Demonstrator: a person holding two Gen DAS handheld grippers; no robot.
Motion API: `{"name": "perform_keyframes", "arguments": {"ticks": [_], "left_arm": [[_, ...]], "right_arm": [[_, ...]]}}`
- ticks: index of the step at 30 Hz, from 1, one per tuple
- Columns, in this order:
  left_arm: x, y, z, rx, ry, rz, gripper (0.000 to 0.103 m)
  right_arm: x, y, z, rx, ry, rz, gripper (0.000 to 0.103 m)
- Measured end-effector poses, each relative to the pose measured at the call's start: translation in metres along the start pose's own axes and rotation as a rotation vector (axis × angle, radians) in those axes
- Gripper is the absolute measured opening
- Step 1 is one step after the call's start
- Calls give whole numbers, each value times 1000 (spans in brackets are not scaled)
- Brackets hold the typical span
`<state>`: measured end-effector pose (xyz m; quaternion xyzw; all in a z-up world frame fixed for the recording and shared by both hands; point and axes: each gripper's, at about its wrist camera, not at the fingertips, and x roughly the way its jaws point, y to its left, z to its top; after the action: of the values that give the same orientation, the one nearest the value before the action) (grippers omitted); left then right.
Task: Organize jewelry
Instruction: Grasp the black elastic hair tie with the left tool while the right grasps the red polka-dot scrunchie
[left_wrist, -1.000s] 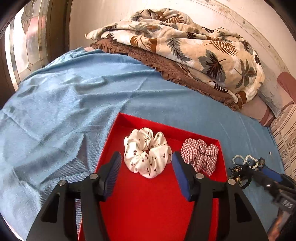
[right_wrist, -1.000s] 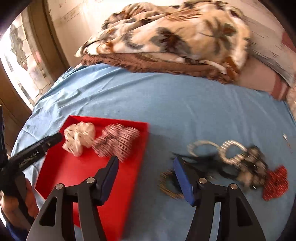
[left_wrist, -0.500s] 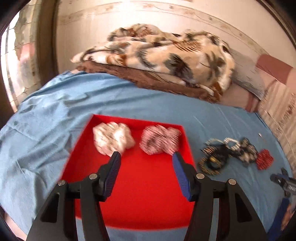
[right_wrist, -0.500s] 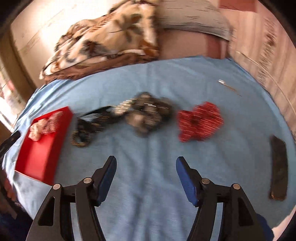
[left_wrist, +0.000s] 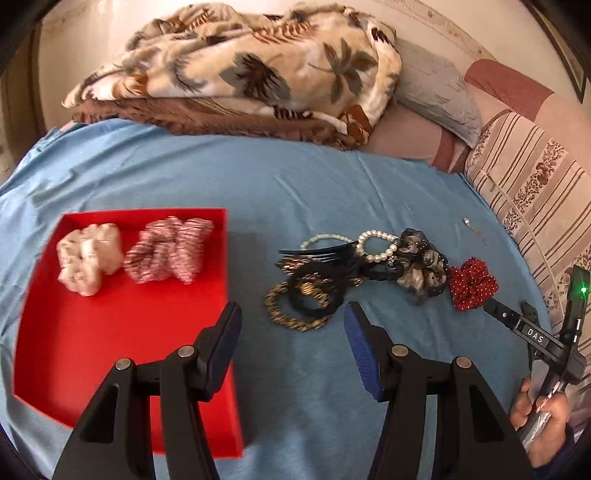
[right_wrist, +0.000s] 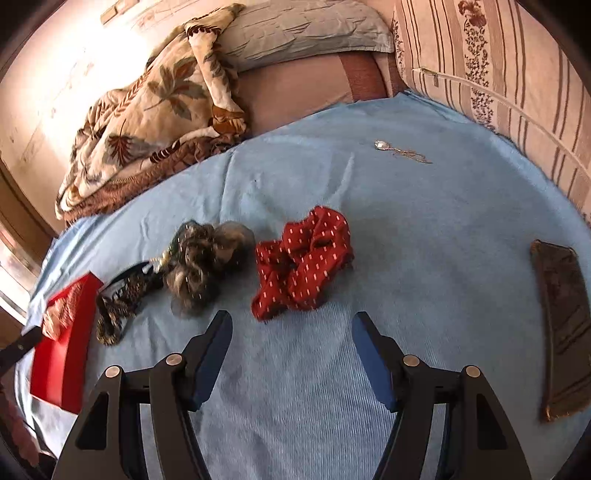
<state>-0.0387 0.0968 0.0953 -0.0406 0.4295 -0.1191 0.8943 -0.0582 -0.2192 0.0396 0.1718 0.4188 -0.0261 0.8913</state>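
A red tray (left_wrist: 110, 332) on the blue bedsheet holds a white dotted scrunchie (left_wrist: 88, 258) and a red-white checked scrunchie (left_wrist: 168, 249). Right of it lies a heap: leopard hair bands (left_wrist: 295, 317), a pearl bracelet (left_wrist: 378, 245), a grey-gold scrunchie (left_wrist: 421, 271) and a red dotted scrunchie (left_wrist: 472, 282). My left gripper (left_wrist: 291, 317) is open and empty, just in front of the hair bands. My right gripper (right_wrist: 291, 325) is open and empty, just in front of the red dotted scrunchie (right_wrist: 303, 262). A thin pendant chain (right_wrist: 400, 151) lies farther back.
A leaf-print blanket (left_wrist: 251, 70) and pillows (right_wrist: 303, 29) are piled at the head of the bed. A striped cushion (right_wrist: 517, 74) lines the right side. A dark brown flat pouch (right_wrist: 561, 317) lies on the sheet at the right.
My left gripper has swung right from over the tray to the heap of hair bands. My right gripper has swung right from the hair bands to the red dotted scrunchie. Both stay open.
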Motion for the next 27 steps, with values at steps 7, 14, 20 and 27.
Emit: {"name": "perform_keyframes", "arguments": {"ticks": [7, 14, 20, 27], "left_arm": [[42, -18, 19, -30, 61, -19, 57], [78, -21, 26, -55, 130, -27, 57], [89, -21, 24, -57, 156, -50, 41], [80, -13, 17, -98, 150, -70, 21]], "right_arm": [[18, -6, 20, 0, 19, 38, 72], [40, -15, 36, 34, 46, 41, 72], [52, -20, 41, 47, 68, 29, 72], [54, -21, 41, 40, 77, 6, 30]]}}
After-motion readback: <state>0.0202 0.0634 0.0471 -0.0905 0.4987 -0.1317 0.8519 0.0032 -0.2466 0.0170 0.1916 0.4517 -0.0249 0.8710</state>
